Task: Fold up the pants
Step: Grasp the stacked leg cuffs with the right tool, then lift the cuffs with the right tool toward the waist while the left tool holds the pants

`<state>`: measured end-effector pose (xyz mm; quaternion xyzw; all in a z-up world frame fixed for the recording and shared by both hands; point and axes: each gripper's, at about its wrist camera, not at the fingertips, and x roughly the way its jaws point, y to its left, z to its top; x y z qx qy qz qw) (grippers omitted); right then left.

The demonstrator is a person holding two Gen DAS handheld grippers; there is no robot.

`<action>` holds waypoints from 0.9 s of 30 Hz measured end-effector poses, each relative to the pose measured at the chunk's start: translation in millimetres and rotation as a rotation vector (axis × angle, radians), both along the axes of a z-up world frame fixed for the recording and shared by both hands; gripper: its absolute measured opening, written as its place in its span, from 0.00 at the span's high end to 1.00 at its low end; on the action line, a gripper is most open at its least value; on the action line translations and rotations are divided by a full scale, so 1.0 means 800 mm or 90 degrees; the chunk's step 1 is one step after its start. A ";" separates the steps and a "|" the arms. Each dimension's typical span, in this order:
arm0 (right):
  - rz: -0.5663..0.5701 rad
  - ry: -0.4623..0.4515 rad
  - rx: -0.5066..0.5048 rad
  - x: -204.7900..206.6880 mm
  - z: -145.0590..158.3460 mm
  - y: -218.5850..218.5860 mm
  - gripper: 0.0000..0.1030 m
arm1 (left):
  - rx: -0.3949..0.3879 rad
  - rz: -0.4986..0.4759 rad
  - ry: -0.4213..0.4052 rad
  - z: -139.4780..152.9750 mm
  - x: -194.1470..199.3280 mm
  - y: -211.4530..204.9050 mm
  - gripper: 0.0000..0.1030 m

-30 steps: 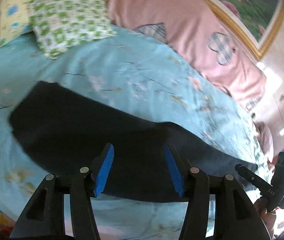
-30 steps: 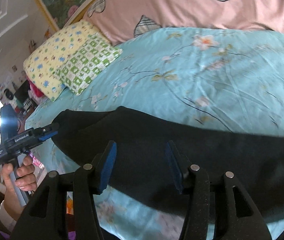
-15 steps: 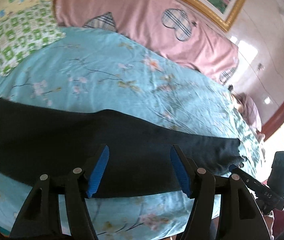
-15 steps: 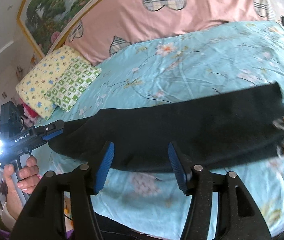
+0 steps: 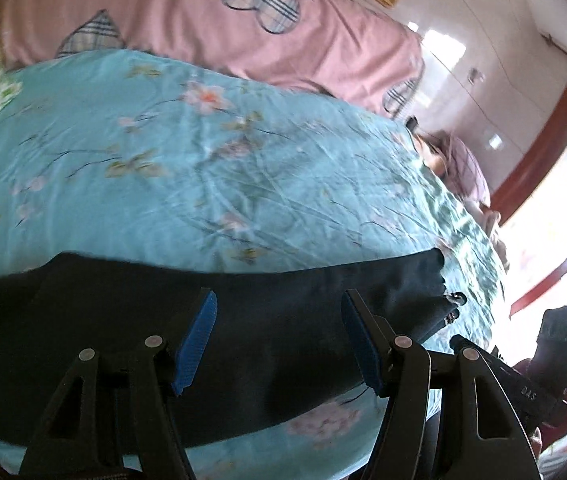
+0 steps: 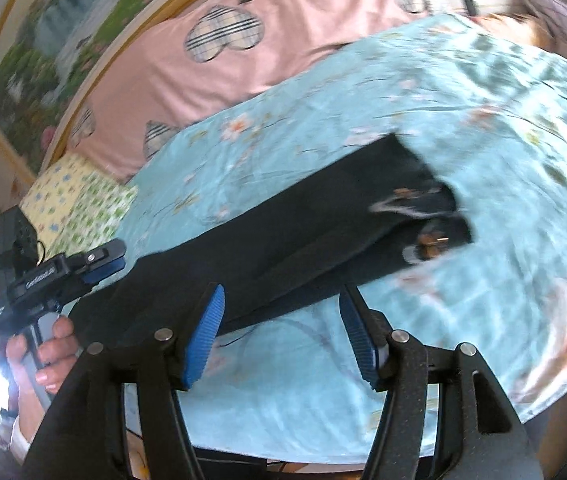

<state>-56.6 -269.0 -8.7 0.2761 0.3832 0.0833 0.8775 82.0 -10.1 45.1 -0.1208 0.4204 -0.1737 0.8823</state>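
Black pants point(image 5: 275, 320) lie flat in a long strip near the front edge of the turquoise floral bed sheet point(image 5: 203, 168). Their end with small metal fittings point(image 6: 431, 236) points right. My left gripper point(image 5: 277, 334) is open and empty, hovering over the pants' middle. My right gripper point(image 6: 281, 334) is open and empty, just off the pants' near edge point(image 6: 283, 264) above the sheet. The left gripper also shows in the right wrist view point(image 6: 99, 266), beside the pants' left end. The right gripper body shows at the lower right of the left wrist view point(image 5: 523, 384).
A pink quilt with plaid hearts point(image 5: 203, 24) lies along the back of the bed. Yellow and green patterned pillows point(image 6: 79, 204) sit at the far left. A framed picture point(image 6: 63, 40) hangs behind. The bed's front edge point(image 6: 323, 452) is just below my grippers.
Both wrist views have swung to the right along the pants, so the end with metal fittings is now in view. Both grippers stay open and empty.
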 end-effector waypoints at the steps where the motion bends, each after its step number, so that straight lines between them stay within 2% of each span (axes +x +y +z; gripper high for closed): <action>1: -0.015 0.005 0.006 0.000 -0.003 -0.008 0.41 | 0.005 -0.008 0.000 0.001 0.005 -0.008 0.36; 7: -0.082 0.034 0.029 0.005 -0.014 -0.040 0.40 | 0.029 -0.063 0.008 0.000 0.050 -0.057 0.34; 13: -0.108 0.065 0.049 0.010 -0.027 -0.053 0.39 | 0.057 -0.120 0.015 -0.006 0.082 -0.100 0.34; 22: -0.132 0.079 0.100 0.023 -0.037 -0.065 0.37 | 0.086 -0.239 0.052 -0.023 0.105 -0.161 0.34; 27: -0.153 0.062 0.136 0.034 -0.046 -0.071 0.38 | 0.088 -0.307 0.075 -0.026 0.117 -0.190 0.34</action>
